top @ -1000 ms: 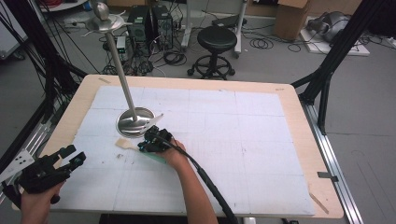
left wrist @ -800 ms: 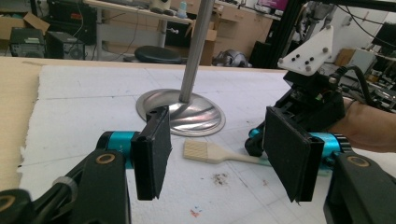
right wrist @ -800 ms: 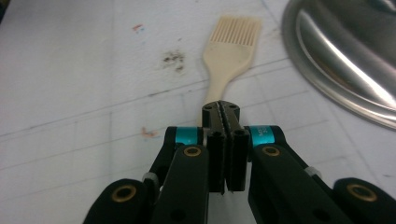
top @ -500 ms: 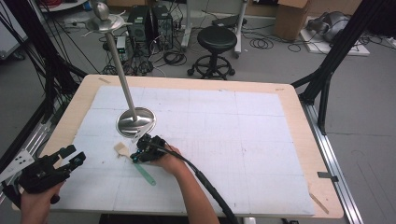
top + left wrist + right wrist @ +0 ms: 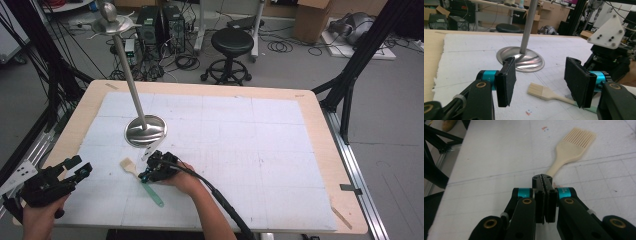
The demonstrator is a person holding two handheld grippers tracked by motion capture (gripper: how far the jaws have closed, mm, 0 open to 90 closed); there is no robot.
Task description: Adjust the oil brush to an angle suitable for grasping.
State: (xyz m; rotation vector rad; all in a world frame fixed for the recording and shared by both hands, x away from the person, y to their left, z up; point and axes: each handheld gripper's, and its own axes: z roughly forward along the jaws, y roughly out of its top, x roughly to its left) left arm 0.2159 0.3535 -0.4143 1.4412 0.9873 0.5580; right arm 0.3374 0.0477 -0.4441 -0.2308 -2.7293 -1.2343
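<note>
The surface (image 5: pixel 320 150) was a pale wooden board with rounded corners, most of it covered by a white foam sheet (image 5: pixel 240 150) scored into a faint grid. Toward its rear left stood a polished metal stand (image 5: pixel 145 131), a round domed base with a slim pole rising and leaning to a small dish and knob at the top.

Just in front of that base lay the cream silicone pastry brush with a pale green handle (image 5: pixel 142 179), flat on the sheet, its bristles pointing left and away from the person. The right tongs (image 5: pixel 150 172) sat low over the middle of its shaft with their black jaws pressed together; in the right gripper view the handle (image 5: pixel 554 168) ran under the jaw tips and the grip itself was hidden. The left tongs (image 5: pixel 75 167) hovered at the front left corner, well apart from the brush, jaws parted with nothing between them.

Behind the surface, the room showed a grey floor, a black round stool (image 5: pixel 231 42), computer towers (image 5: pixel 150 27), loose cables and cardboard boxes (image 5: pixel 311 20).
</note>
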